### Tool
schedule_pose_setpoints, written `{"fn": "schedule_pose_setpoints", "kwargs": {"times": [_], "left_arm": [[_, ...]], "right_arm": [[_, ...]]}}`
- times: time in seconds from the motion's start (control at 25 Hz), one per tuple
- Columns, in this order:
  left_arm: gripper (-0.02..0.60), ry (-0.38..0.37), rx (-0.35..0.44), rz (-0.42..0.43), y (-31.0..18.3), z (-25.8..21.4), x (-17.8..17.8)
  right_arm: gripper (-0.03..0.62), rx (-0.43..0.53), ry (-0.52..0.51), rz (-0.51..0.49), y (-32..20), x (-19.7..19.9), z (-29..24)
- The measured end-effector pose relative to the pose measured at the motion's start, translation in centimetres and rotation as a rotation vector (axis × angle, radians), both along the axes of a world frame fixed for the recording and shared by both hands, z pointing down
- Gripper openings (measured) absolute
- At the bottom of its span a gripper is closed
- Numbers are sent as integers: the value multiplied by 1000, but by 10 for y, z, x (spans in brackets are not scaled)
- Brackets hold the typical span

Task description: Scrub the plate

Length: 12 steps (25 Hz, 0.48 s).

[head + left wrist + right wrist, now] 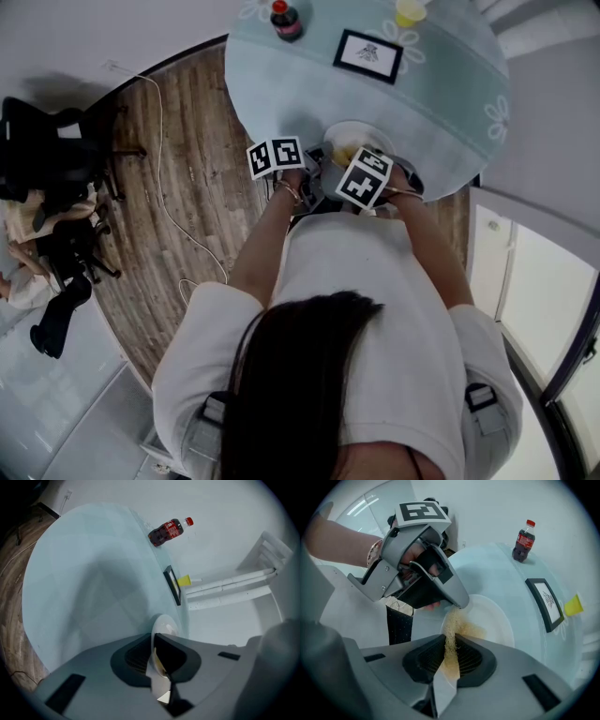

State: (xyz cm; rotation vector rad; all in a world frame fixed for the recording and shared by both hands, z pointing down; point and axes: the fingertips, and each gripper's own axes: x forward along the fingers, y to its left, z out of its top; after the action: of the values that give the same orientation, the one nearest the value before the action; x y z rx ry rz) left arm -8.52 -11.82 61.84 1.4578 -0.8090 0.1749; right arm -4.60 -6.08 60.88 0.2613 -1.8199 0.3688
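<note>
Red-labelled bottle [168, 530], print apparently illegible

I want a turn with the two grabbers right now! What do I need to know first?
Left gripper: jaws shut on the plate's rim, holding it on the table.
Right gripper: jaws shut on a tan scrubber, whose end touches the plate right beside the left gripper.
Done: the plate is gripped and the scrubber is on it.
Left: probably rubbing the scrubber over the rest of the plate. How clean it is can't be judged.
</note>
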Motion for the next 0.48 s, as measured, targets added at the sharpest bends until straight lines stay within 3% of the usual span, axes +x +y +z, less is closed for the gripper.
{"fn": "schedule_pose_setpoints", "kwargs": {"times": [0.48], "left_arm": [[37,-10,-4,-12,-1,1,-1]], "right_arm": [[67,-10,-4,84,19,29,-6]]}}
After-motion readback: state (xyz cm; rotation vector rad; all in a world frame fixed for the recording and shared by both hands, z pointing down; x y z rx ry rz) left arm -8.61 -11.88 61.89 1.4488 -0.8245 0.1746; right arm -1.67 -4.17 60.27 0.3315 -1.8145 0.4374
